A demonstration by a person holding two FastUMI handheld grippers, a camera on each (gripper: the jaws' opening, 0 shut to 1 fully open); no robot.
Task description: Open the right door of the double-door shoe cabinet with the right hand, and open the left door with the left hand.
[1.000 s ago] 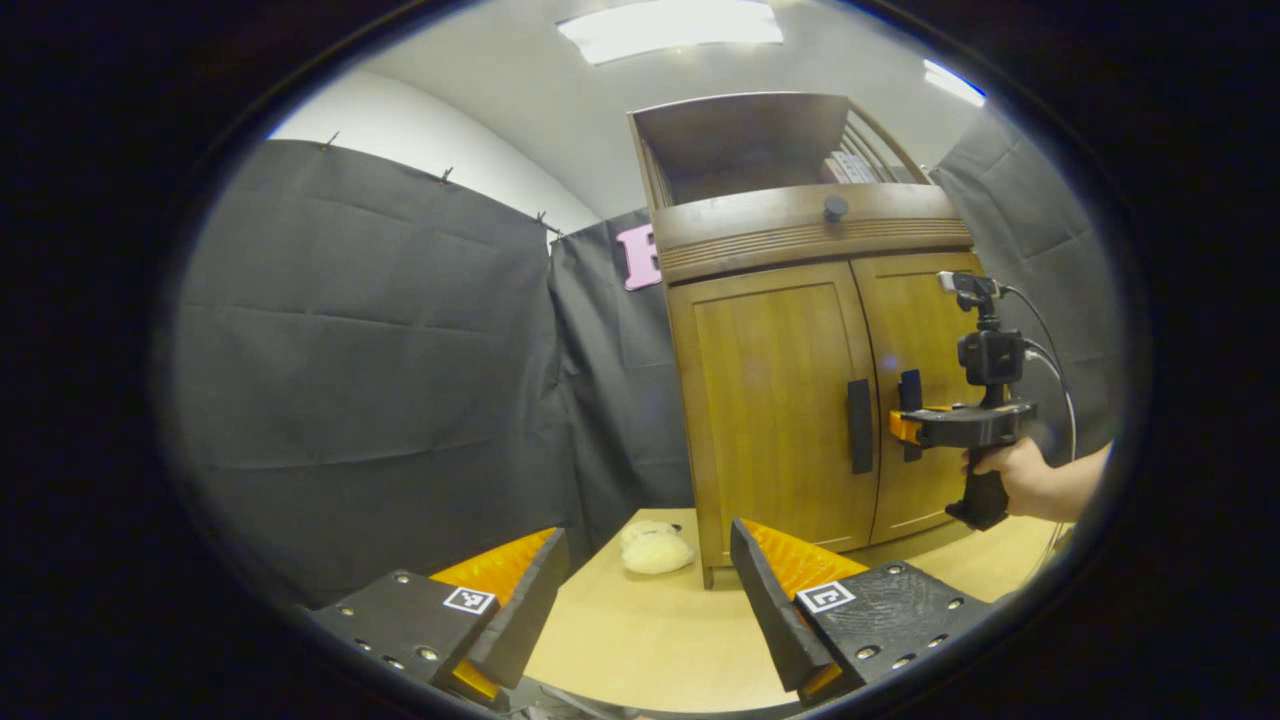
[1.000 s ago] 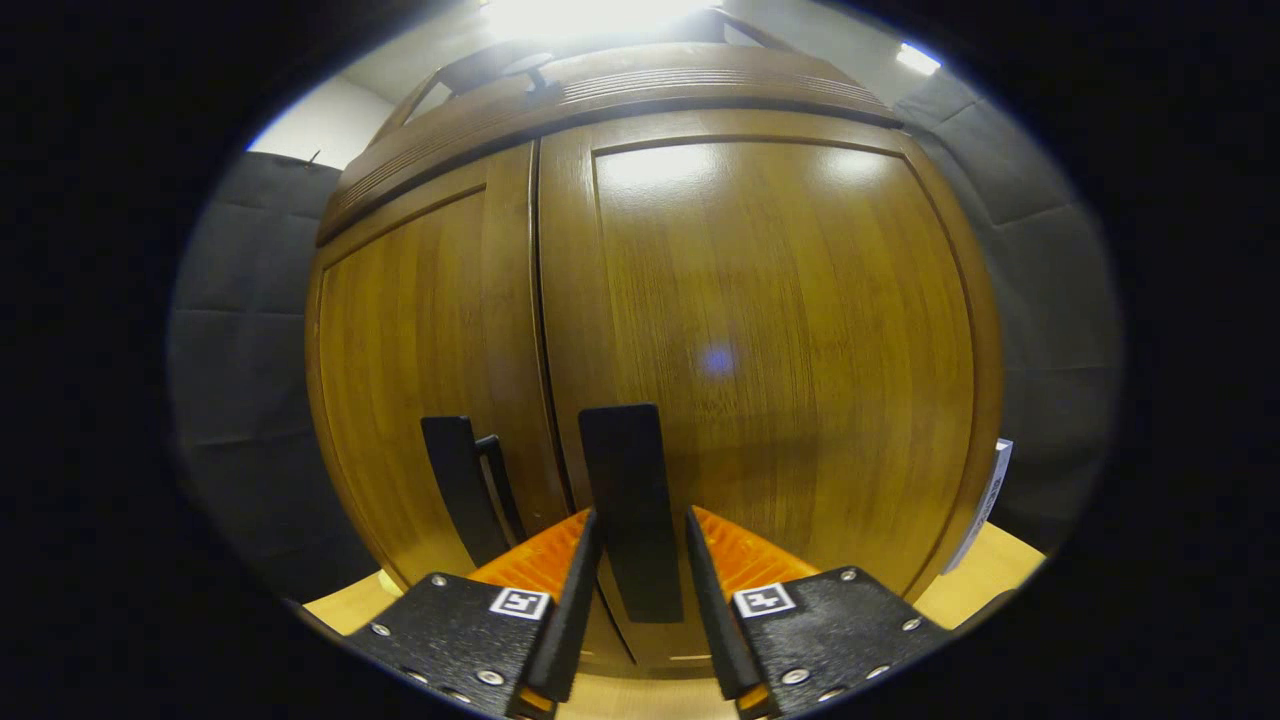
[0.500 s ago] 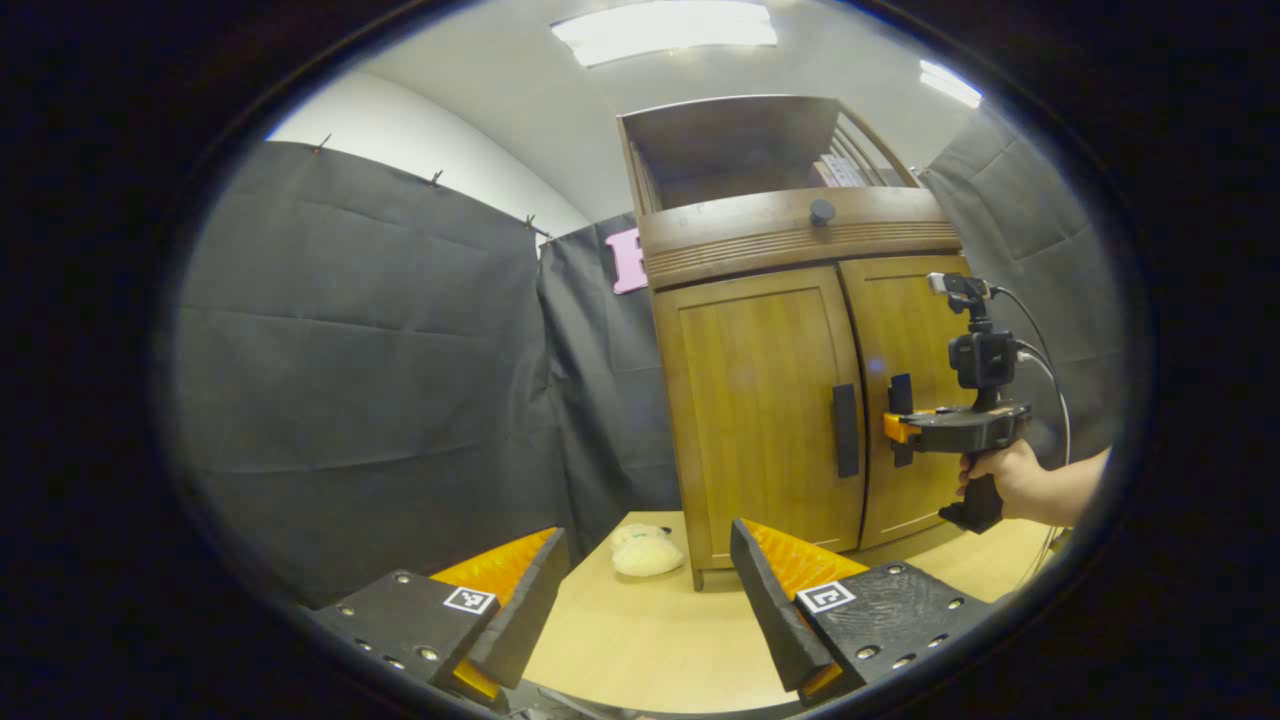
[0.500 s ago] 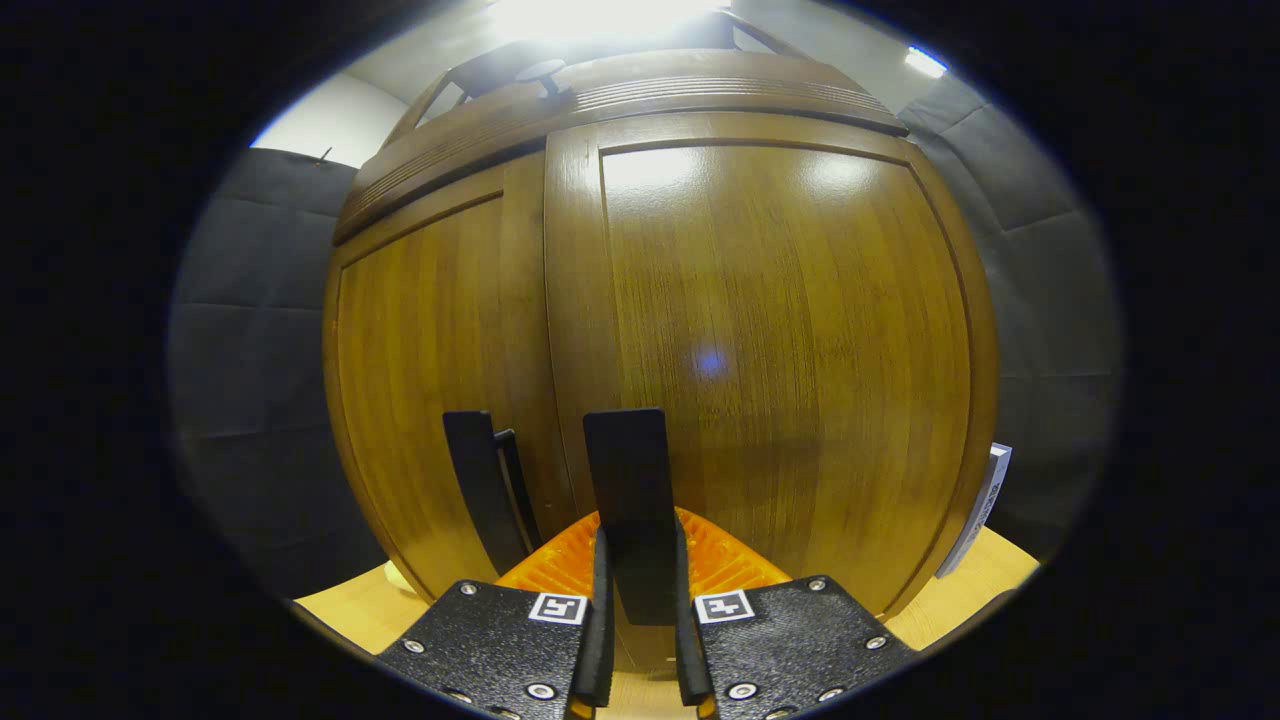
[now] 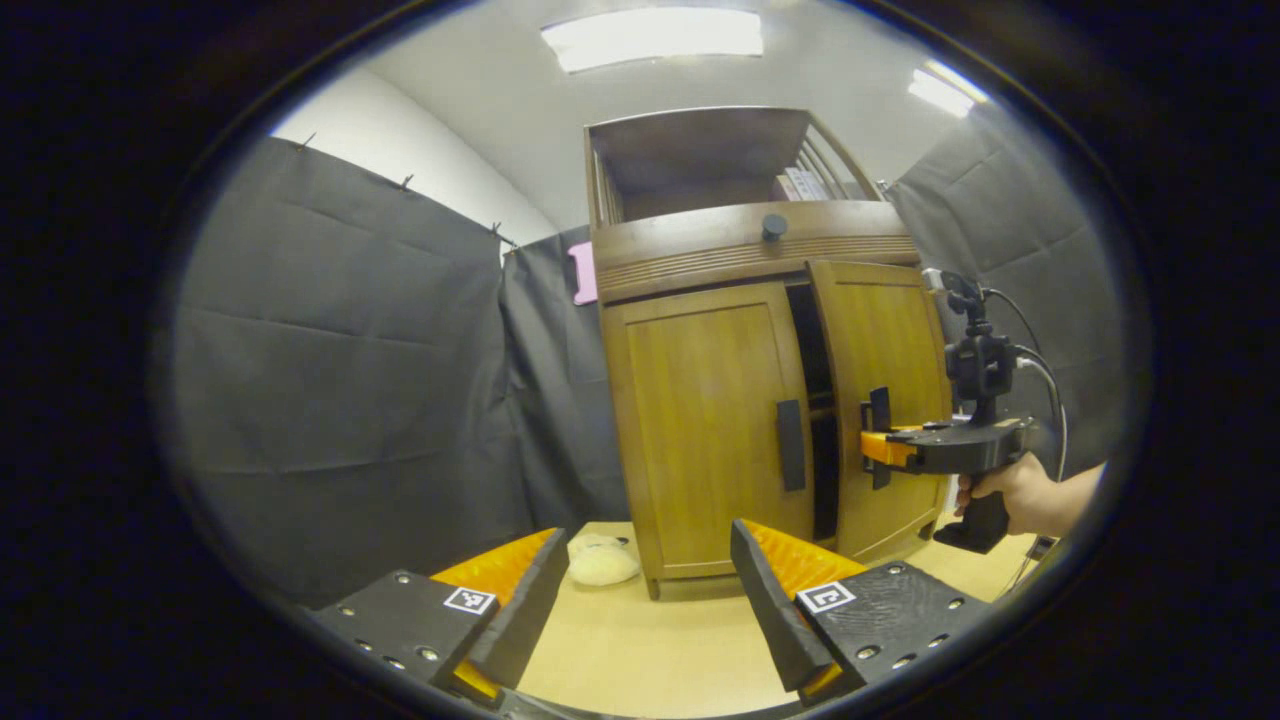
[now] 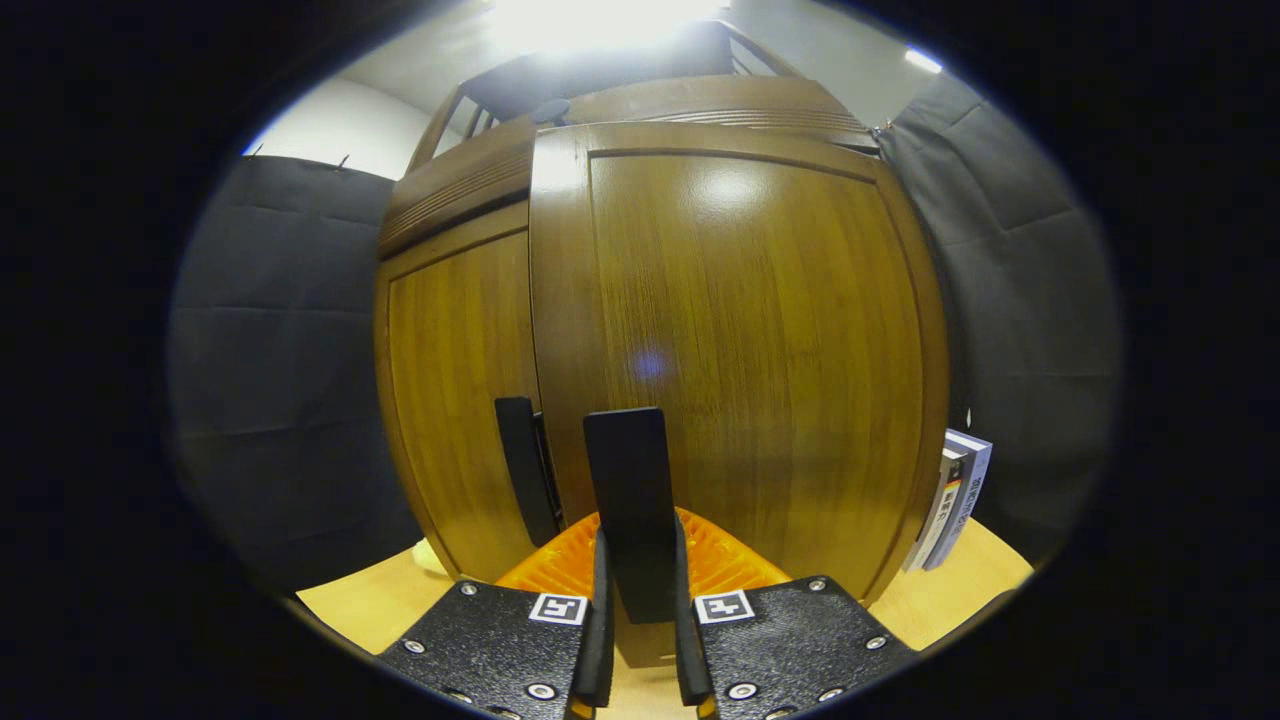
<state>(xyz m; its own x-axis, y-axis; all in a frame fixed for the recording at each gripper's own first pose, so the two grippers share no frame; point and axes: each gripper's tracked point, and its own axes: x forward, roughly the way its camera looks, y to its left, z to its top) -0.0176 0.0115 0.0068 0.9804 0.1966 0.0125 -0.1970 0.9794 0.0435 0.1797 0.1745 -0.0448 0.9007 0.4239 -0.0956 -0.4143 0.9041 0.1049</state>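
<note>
Wood-grained shoe cabinet (image 5: 700, 420) with two flat panelled doors stands on the pale table (image 5: 640, 640). Left gripper (image 5: 640, 610) hangs before it, fingers apart. Left door (image 5: 705, 420) is closed; right door (image 6: 740, 360) stands ajar, its black bar handle (image 6: 630, 500) clamped by the right gripper (image 6: 640, 620).

Light source: ceiling panels (image 5: 652, 35), bright and even in the left gripper view.
Glare: the panel blows out white above the cabinet (image 6: 640, 300); soft sheen on the right door (image 6: 740, 330).
Distortion: strong fisheye bowing at the rims.
Focus: sharp centrally, edges perhaps slightly soft.
Shadows: faint.
</note>
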